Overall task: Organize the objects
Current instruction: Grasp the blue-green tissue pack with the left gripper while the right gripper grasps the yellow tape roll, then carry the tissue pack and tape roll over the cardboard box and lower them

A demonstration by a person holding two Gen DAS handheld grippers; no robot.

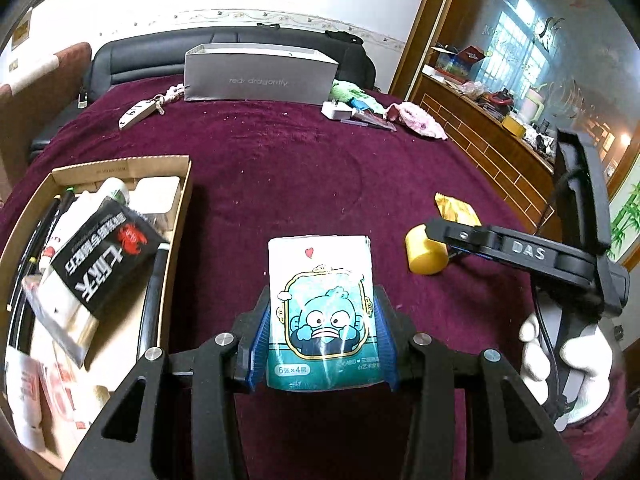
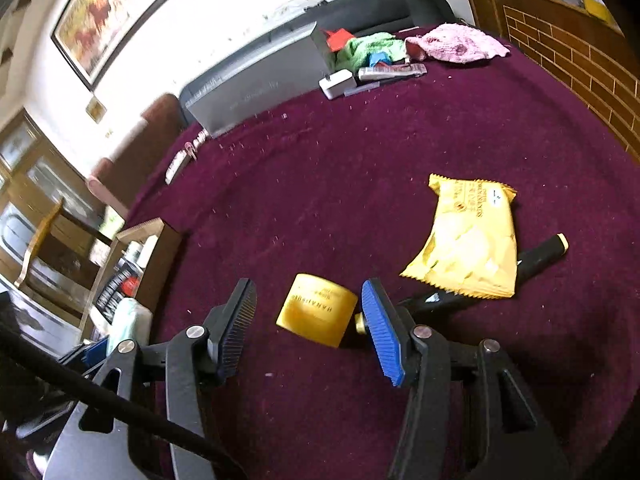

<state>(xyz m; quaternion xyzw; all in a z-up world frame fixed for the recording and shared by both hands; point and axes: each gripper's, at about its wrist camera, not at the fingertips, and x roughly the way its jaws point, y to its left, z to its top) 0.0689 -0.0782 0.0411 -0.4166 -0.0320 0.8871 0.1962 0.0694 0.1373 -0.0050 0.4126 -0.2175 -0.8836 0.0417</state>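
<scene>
**Operator:** Left wrist view first. My left gripper (image 1: 322,334) has its blue pads pressed on both sides of a tissue pack (image 1: 320,312), the one with a blue cartoon face, held upright above the maroon cloth (image 1: 280,160). At nine o'clock from it sits the cardboard box (image 1: 176,216), already holding a black packet with a red crab mark (image 1: 106,256), a white bottle and other bits I can't sort out.

**Spotter:** And your right side?

**Operator:** Right gripper (image 2: 310,316) has its jaws apart, straddling a small yellow jar (image 2: 318,310) lying on its side on the cloth. Neither pad touches it, gaps show on both sides. No earlier look to compare. From the left camera the same jar (image 1: 426,250) sits at three o'clock of the pack, with a white-gloved hand (image 1: 568,364) on the handle.

**Spotter:** Anything else loose?

**Operator:** Yellow snack bag (image 2: 466,242) at two o'clock from the jar, resting over a black marker (image 2: 540,254). Far edge, twelve o'clock: grey box (image 1: 260,72), white charger (image 1: 336,111), pink cloth (image 2: 456,42), green cloth (image 2: 370,49).
</scene>
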